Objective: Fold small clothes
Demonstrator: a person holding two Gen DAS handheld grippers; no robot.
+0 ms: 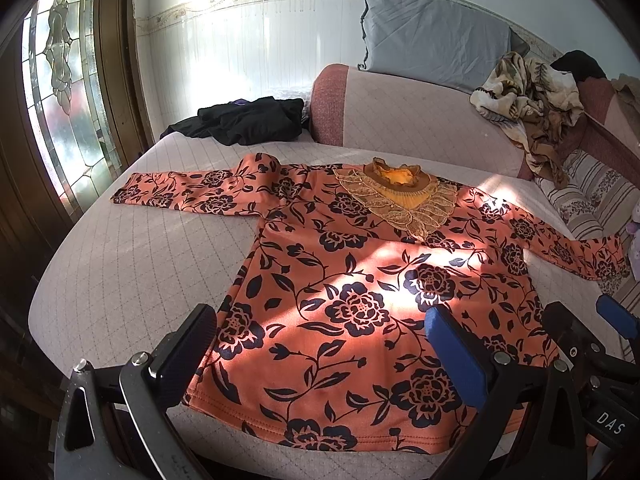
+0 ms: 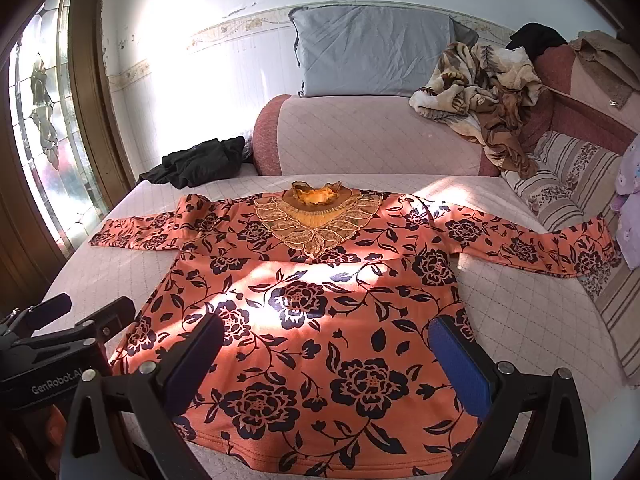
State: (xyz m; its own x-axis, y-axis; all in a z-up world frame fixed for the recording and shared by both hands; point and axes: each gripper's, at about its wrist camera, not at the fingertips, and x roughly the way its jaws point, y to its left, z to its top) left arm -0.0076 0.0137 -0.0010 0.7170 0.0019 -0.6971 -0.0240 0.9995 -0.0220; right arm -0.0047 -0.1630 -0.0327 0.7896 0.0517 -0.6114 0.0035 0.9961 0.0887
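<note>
Matt knit cloth top [image 2: 320, 320] with lace collar [image 2: 316, 216]; quilted fabric bed cover [image 2: 520, 320]; glossy stained-glass door [image 1: 60, 100]

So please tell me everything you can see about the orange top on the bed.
The top is orange knit-looking fabric printed with dark roses and vines, with long sleeves and a gold lace bib under a ruffled collar. It lies flat, front up, unfolded, sleeves spread sideways, hem nearest the cameras, on the quilted bed. Sunlight crosses its middle. Neither open claw grips it.
</note>
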